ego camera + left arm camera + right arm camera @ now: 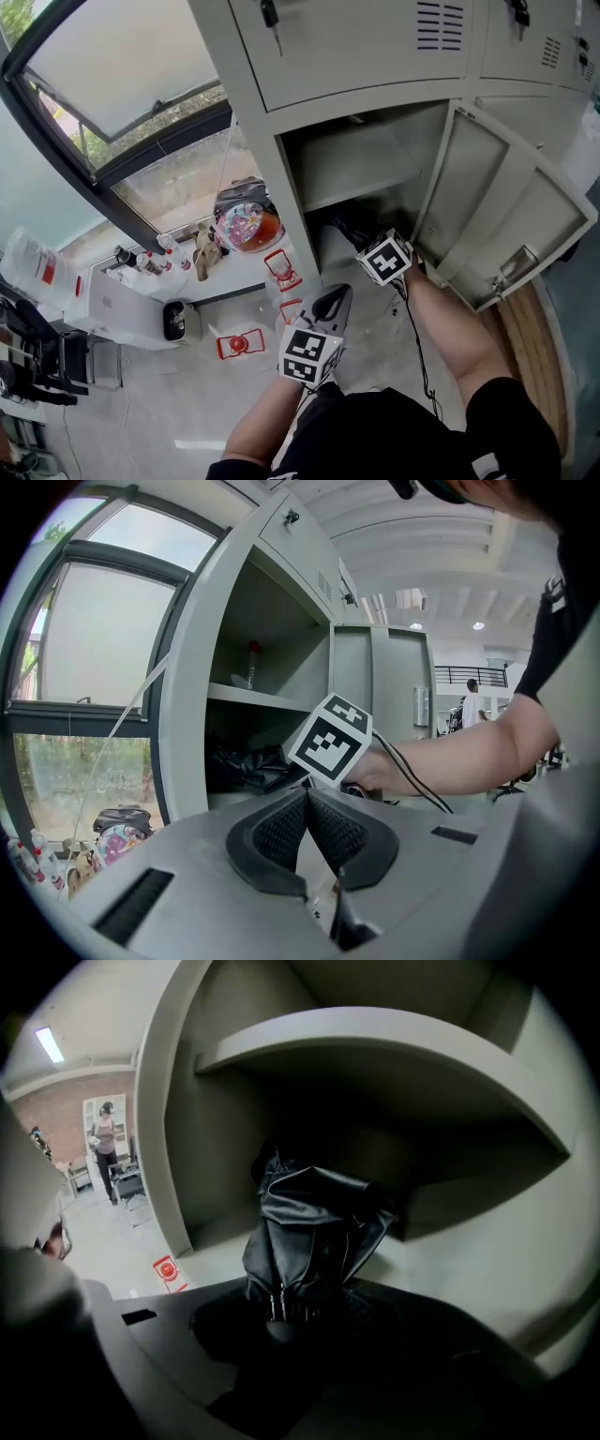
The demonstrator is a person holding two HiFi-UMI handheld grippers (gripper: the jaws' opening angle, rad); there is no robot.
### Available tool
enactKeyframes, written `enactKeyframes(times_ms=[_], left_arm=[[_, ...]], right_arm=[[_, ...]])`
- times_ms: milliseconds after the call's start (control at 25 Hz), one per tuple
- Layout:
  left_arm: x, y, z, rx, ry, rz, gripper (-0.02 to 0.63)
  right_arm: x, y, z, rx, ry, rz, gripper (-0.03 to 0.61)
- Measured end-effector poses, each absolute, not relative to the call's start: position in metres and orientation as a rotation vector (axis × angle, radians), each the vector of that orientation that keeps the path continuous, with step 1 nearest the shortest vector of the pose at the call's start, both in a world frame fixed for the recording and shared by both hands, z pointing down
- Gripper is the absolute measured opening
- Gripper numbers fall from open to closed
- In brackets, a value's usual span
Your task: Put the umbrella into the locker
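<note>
The folded black umbrella (314, 1227) lies with its canopy inside the grey locker's lower compartment (375, 202), below the shelf (375, 1054). My right gripper (292, 1314) is shut on the umbrella's near end. In the head view this gripper (361, 246) reaches into the compartment behind its marker cube, and the umbrella (339, 227) shows as a dark shape just ahead of it. From the left gripper view the umbrella (246, 766) sits on the compartment floor. My left gripper (330, 302) hangs outside the locker, to the front left of it. This gripper (306, 797) is shut, pads touching, with nothing between them.
The locker door (511, 211) stands swung open on the right, close beside my right forearm. A colourful bag (247, 223), a white box (117, 307) and red-framed items (239, 344) lie on the floor by the window, left of the locker. A person (105, 1143) stands far off.
</note>
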State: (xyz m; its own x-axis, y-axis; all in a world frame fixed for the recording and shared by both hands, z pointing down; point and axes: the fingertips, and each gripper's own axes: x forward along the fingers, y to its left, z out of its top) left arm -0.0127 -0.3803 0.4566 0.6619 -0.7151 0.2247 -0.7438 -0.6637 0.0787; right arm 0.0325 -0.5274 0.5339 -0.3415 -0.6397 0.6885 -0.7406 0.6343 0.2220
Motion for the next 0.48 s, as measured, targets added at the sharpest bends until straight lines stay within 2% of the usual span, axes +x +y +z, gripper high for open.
enactKeyframes(times_ms=[480], left_arm=[[-0.017,-0.397,0.461,2.724,-1.149,0.284,0.015]], right_arm=[[0.035,-0.565,0.552,1.071,-1.991,0.168,0.202]])
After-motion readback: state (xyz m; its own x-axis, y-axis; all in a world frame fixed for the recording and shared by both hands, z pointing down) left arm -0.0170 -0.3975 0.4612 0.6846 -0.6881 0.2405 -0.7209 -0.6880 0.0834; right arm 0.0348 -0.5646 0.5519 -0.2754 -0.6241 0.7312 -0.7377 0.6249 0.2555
